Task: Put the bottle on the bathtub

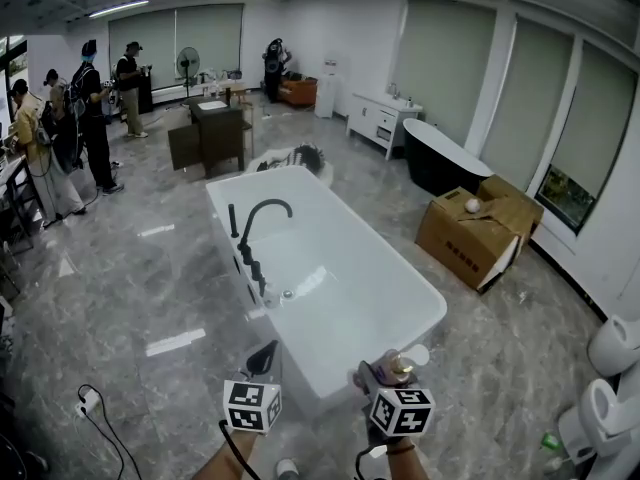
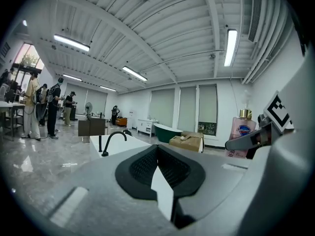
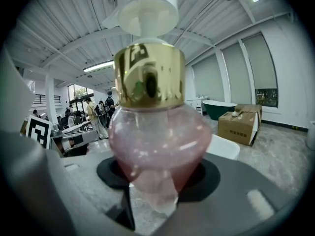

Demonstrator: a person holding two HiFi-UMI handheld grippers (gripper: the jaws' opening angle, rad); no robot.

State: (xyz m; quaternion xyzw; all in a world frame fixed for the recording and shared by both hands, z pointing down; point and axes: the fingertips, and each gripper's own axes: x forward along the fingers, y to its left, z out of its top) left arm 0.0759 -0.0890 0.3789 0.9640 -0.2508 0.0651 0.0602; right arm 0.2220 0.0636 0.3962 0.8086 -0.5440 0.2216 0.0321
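The long white bathtub (image 1: 330,278) with a black faucet (image 1: 255,233) fills the middle of the head view. My right gripper (image 1: 388,376) hovers just off the tub's near end, shut on a pink pump bottle (image 1: 400,366) with a gold collar. That bottle (image 3: 155,132) fills the right gripper view, clamped low on its body in my right gripper (image 3: 155,168), with the tub's rim (image 3: 224,146) behind it. My left gripper (image 1: 262,360) hangs to the left of the tub's near corner. In its own view my left gripper (image 2: 157,149) is shut on nothing, with the bottle (image 2: 241,132) at the right.
A cardboard box (image 1: 478,230) and a black bathtub (image 1: 445,156) stand to the right of the tub. A white cabinet (image 1: 383,120) and a dark table (image 1: 215,133) are behind it. Several people (image 1: 90,118) stand far left. A cable (image 1: 95,408) lies on the marble floor at near left.
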